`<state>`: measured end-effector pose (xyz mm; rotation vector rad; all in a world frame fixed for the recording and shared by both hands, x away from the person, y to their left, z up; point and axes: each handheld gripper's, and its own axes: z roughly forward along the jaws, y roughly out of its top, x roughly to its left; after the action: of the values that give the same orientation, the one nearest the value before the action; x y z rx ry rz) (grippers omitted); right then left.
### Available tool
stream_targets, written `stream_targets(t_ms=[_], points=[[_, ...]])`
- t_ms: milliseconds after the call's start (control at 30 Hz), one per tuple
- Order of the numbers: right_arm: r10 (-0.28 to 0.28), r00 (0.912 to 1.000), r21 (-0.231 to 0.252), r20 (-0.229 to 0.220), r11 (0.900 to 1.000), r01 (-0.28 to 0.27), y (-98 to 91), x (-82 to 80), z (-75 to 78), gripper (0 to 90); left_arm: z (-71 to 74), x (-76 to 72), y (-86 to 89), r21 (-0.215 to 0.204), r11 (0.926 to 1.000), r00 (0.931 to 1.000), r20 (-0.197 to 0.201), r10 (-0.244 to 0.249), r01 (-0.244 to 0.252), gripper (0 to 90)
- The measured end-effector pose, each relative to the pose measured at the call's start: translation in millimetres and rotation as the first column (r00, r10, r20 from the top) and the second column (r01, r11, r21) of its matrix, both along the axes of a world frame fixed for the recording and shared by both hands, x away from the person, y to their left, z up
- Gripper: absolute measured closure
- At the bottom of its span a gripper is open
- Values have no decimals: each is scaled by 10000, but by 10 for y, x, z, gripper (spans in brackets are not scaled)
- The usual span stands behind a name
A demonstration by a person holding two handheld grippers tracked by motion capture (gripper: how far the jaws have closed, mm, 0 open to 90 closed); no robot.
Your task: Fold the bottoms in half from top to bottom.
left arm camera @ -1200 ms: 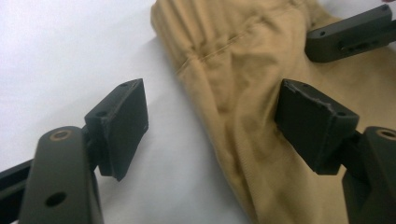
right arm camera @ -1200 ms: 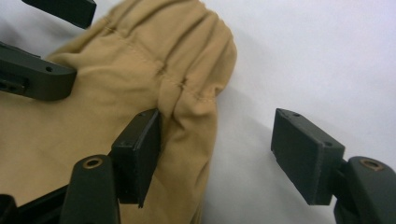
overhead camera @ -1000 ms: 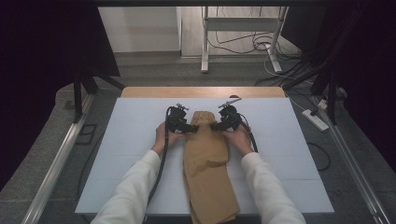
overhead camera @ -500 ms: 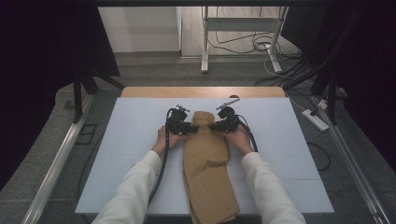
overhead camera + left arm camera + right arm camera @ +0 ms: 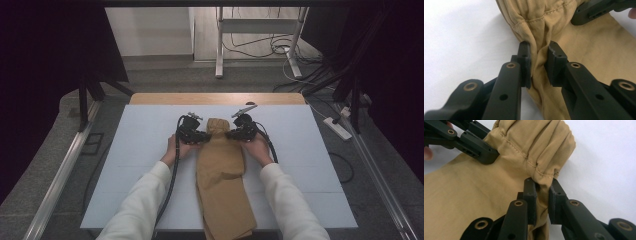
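Now my left gripper has just been closing and pinches a fold of the tan cotton garment at its gathered, stitched hem. My right gripper has closed likewise on the hem's other corner. From above, the left one bites at nine o'clock of the hem and the right one at three o'clock. The cloth lies lengthwise down the pale blue table mat toward six o'clock. It looks soft, light and limp, so I judge the doubled hem the firmest hold.

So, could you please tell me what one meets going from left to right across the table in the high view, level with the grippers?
Bare white table top → left gripper → tan garment's gathered end → right gripper → bare table top.
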<state>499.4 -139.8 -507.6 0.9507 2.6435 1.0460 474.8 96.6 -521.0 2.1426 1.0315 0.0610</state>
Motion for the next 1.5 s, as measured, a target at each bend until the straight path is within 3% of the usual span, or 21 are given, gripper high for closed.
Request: stream_targets(t_ms=[333,500,733,1000,1333,1500], points=[[-17,9988,354,495,9994,0,-14,-43,134,791,155,-45,42,-122,9999,9975,699,-75,84,756],[49,9967,261,808,9996,-70,-7,-56,186,791,211,-52,56,-85,9999,9956,926,-138,146,759],[18,9969,351,785,9994,-45,-29,-49,202,792,244,-43,57,-231,9997,9952,973,-74,97,787],[16,9975,361,703,9993,-41,-26,-56,188,801,196,-32,54,-423,9991,9975,702,-49,79,831],[46,9949,558,1005,9984,-103,-16,-88,268,806,262,-44,63,-485,9987,9950,993,-85,134,844],[-45,9926,607,1211,9982,-29,6,-64,360,808,390,-4,64,-325,9995,9915,1298,-24,67,844]])
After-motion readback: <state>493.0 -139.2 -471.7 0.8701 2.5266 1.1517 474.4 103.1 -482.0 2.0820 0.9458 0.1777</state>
